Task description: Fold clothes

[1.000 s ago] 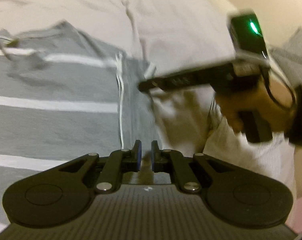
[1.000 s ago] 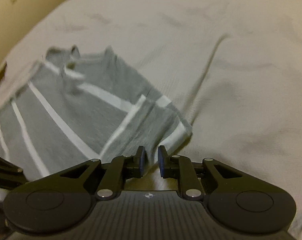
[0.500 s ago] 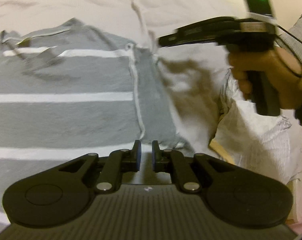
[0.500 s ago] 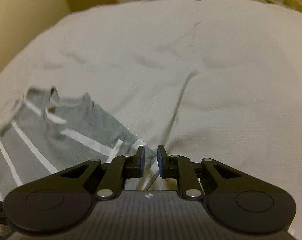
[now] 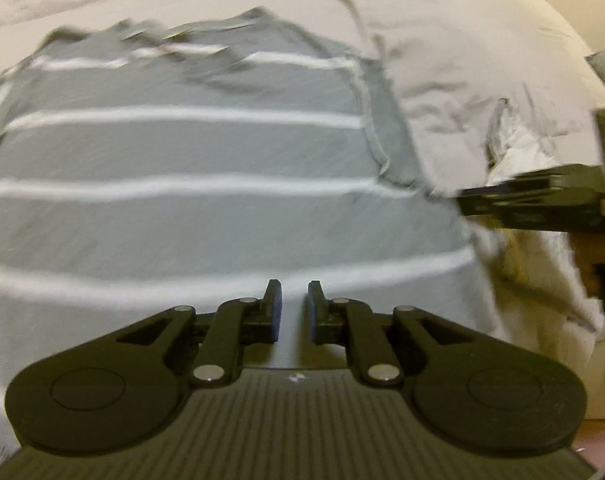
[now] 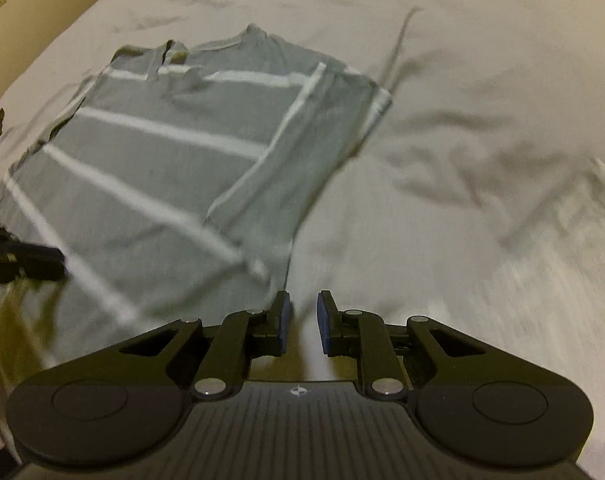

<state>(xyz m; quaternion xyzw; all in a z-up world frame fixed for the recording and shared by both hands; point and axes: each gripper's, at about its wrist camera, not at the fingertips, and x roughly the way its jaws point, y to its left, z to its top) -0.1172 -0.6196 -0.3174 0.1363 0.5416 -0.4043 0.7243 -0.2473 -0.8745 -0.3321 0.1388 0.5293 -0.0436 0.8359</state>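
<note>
A grey T-shirt with white stripes (image 5: 190,152) is lying spread flat on the white bedsheet (image 6: 462,128), one sleeve folded inward. The left gripper (image 5: 292,304) and right gripper (image 6: 302,316) are hovering at its near hem, each showing a narrow gap, gripping nothing.

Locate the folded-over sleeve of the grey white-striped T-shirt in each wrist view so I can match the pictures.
Left wrist view: the folded-over sleeve lies right of centre, on the grey white-striped T-shirt, at its right edge.
Right wrist view: the sleeve runs diagonally through the centre, above the right gripper.
Shared landmark: the shirt's neckline, at the far end in both.
</note>
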